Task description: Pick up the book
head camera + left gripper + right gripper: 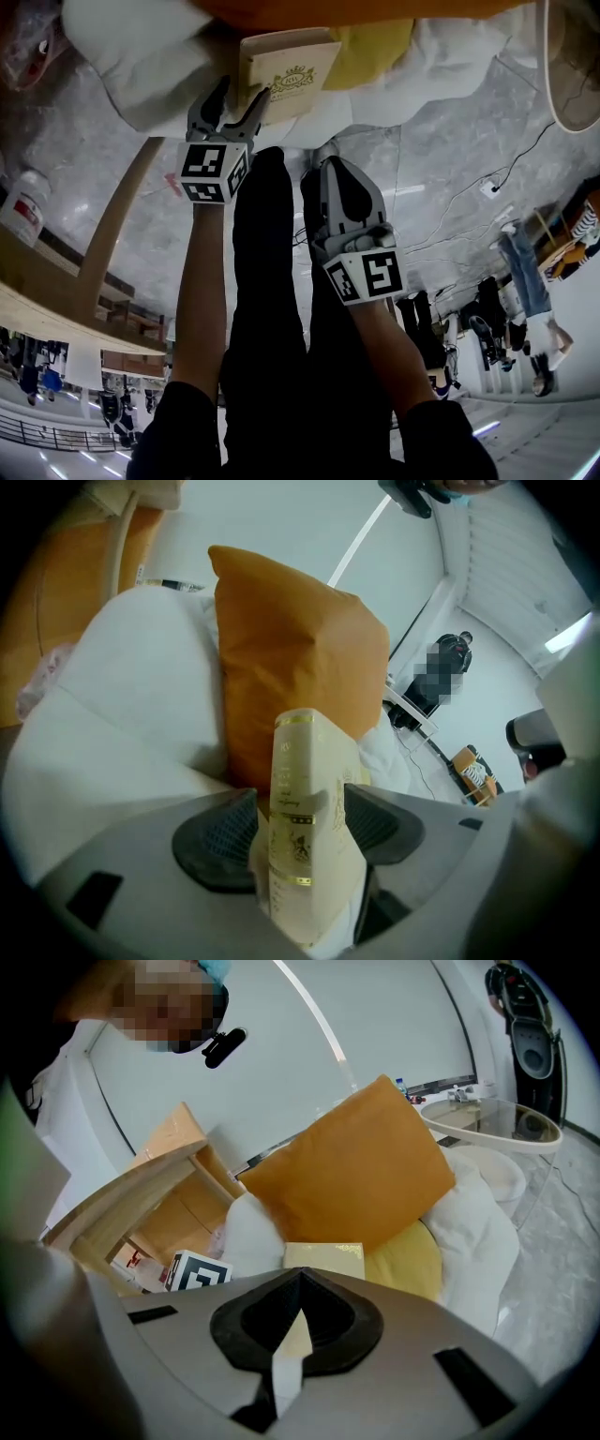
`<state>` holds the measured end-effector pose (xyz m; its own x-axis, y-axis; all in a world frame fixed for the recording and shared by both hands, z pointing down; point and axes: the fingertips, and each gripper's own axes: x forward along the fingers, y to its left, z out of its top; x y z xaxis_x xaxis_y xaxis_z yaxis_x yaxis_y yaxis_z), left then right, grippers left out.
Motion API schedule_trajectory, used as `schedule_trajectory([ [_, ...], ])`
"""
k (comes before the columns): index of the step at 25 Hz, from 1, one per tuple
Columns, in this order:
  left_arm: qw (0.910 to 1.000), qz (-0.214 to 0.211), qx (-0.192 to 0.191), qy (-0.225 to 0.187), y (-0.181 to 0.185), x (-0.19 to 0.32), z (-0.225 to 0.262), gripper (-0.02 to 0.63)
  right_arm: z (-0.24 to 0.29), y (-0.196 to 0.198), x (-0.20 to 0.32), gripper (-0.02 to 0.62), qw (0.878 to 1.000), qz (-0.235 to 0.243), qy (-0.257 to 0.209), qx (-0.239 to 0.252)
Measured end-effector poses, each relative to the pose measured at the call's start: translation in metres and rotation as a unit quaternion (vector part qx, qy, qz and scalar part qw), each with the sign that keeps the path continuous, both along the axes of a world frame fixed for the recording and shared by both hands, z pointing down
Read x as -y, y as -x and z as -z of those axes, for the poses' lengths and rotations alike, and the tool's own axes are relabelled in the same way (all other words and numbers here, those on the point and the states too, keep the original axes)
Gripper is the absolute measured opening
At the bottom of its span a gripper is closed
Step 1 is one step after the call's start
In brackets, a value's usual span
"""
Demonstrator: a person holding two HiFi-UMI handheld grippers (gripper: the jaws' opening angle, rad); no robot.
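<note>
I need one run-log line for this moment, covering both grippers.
left gripper: jaws open around cream gold-printed book | right gripper: jaws shut, empty | phase: pre-grasp

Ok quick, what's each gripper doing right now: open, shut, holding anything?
Left gripper: open, with the book standing between its jaws but not clamped.
Right gripper: shut, holding nothing.
</note>
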<state>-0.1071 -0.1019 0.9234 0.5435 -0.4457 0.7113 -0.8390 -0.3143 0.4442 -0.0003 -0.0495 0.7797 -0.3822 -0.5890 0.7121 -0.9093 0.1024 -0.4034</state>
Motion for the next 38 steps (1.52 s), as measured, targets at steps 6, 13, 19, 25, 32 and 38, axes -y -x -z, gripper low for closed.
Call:
schedule_trajectory([
  [6,0.9992,-0.015,-0.031,0.017,-0.013,0.001,-0.021,0.305,-0.017,0.002,-0.005,-0.003,1.0,0.0,0.009,0.001],
  [13,0.9987,-0.032,-0.032,0.022,-0.02,-0.001,-0.035,0.304,-0.028,0.007,-0.011,-0.003,1.0,-0.001,0.015,-0.005],
  [19,0.9988,-0.033,-0.028,0.022,-0.021,-0.009,-0.028,0.282,-0.023,0.005,-0.012,-0.003,1.0,-0.008,0.014,-0.007],
  [25,0.9996,-0.012,-0.024,0.012,-0.013,-0.024,-0.019,0.269,-0.012,0.003,-0.011,-0.003,1.0,-0.01,0.004,-0.007],
  [32,0.9999,-0.008,-0.009,-0.007,-0.019,-0.027,-0.003,0.261,-0.003,-0.009,-0.013,-0.003,1.0,-0.012,-0.006,-0.01],
  [38,0.9998,0.007,-0.005,-0.02,-0.023,-0.032,0.019,0.258,0.012,-0.018,-0.017,-0.003,1.0,-0.014,-0.013,-0.01],
])
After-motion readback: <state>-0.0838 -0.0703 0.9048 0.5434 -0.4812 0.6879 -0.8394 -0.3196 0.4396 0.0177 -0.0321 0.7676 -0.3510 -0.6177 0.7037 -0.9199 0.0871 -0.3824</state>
